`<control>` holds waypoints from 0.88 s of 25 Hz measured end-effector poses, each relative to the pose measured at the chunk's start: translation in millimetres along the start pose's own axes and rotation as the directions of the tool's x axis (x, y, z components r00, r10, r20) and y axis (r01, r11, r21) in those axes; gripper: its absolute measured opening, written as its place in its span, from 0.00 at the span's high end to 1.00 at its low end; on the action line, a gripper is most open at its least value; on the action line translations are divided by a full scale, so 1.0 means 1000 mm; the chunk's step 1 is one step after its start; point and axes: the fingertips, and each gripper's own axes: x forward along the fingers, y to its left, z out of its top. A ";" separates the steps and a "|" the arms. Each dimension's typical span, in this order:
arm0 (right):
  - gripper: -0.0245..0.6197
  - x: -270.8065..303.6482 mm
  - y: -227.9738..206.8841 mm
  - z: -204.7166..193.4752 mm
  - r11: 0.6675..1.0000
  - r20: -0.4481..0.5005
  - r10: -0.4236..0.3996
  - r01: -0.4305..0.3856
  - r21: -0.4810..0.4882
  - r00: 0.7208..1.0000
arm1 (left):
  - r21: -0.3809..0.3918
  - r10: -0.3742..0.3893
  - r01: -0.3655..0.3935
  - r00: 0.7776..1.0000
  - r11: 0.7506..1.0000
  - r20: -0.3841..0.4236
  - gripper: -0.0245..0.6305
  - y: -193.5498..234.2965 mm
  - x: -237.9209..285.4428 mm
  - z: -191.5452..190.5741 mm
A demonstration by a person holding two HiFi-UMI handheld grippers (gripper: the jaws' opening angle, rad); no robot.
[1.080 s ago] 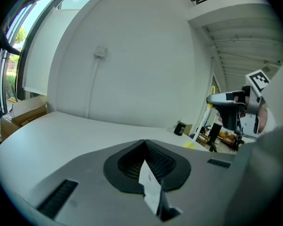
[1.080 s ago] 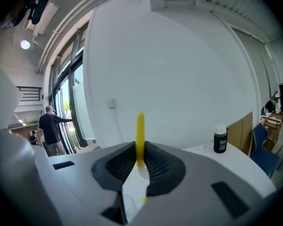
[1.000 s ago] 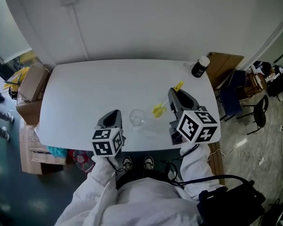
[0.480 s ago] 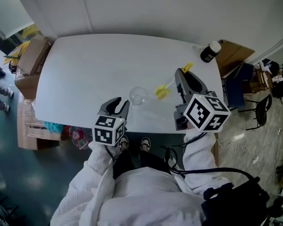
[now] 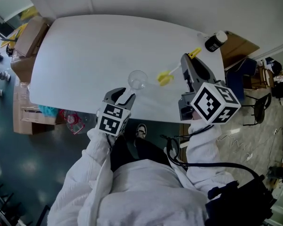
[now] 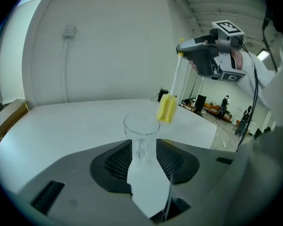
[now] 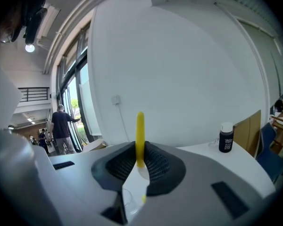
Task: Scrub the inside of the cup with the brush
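A clear cup (image 5: 137, 79) stands upright on the white table (image 5: 85, 51). In the left gripper view the cup (image 6: 141, 134) sits at the mouth of my left gripper (image 6: 143, 149), whose jaws have just been opening; the pads stand apart from the glass. In the head view the left gripper (image 5: 124, 96) is just in front of the cup. My right gripper (image 5: 187, 63) is shut on the handle of a brush (image 5: 178, 68), whose yellow sponge head (image 5: 165, 78) hangs right of the cup. The yellow handle (image 7: 140, 138) stands up between the right jaws.
A black bottle with a white cap (image 5: 215, 40) stands at the table's far right corner. Cardboard boxes (image 5: 29, 34) sit on the floor to the left. Chairs (image 5: 247, 67) and cardboard lie beyond the right edge. The table's front edge is under my grippers.
The left gripper has gone from shut to open and has sunk in toward the cup from the front. The right gripper keeps the brush beside the cup.
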 end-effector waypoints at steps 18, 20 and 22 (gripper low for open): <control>0.80 -0.002 0.074 0.038 0.946 0.049 0.323 -0.321 -0.050 0.945 | 0.020 0.059 -0.057 0.996 0.998 -0.067 0.89 -0.001 0.022 -0.008; 0.80 0.006 0.089 0.028 0.927 0.036 0.369 -0.366 -0.085 0.929 | 0.026 0.057 -0.055 0.996 0.998 -0.069 0.89 -0.001 0.023 -0.008; 0.80 0.013 0.103 0.015 0.906 0.015 0.415 -0.411 -0.107 0.910 | 0.035 0.055 -0.053 0.996 0.998 -0.071 0.89 0.000 0.024 -0.008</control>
